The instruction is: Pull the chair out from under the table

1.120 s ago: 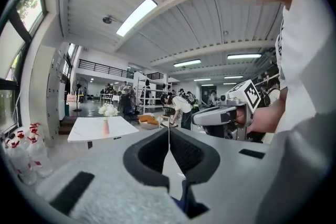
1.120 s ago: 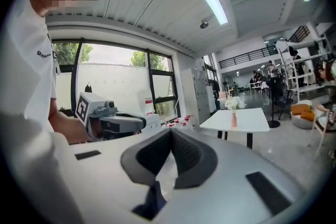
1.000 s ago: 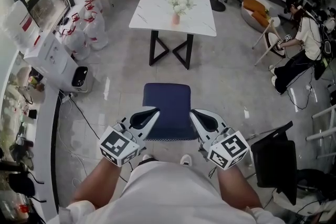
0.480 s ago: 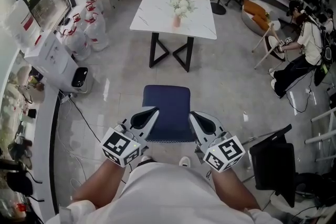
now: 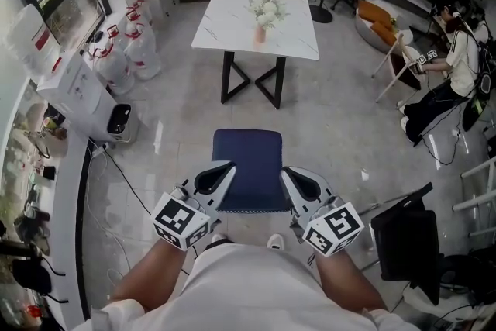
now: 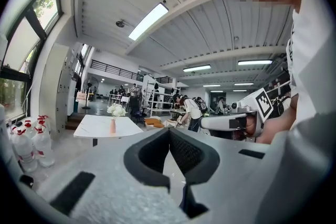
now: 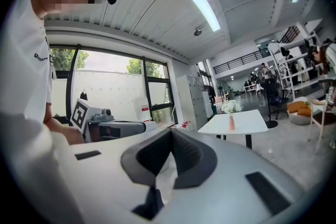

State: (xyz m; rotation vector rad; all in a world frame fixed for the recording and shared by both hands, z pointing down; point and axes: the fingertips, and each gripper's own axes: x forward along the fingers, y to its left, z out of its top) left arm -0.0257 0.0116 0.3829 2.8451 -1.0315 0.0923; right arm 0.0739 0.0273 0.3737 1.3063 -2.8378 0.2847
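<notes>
The dark blue chair (image 5: 248,163) stands on the tiled floor right in front of me, well apart from the white marble-topped table (image 5: 225,31) with black crossed legs. A pink vase of white flowers (image 5: 261,14) stands on that table, also seen as the vase (image 6: 113,124) and the vase (image 7: 231,122). My left gripper (image 5: 228,168) lies along the chair's near left edge, my right gripper (image 5: 285,173) along its near right edge. Both are shut, tips meeting with nothing between them: left gripper (image 6: 169,131), right gripper (image 7: 171,131). Whether they touch the chair I cannot tell.
A white box-like appliance (image 5: 77,85) and bagged water bottles (image 5: 128,43) line the left wall, with a cable (image 5: 124,178) trailing on the floor. A black screen (image 5: 403,232) stands at my right. A person (image 5: 449,66) sits at the far right by shelving.
</notes>
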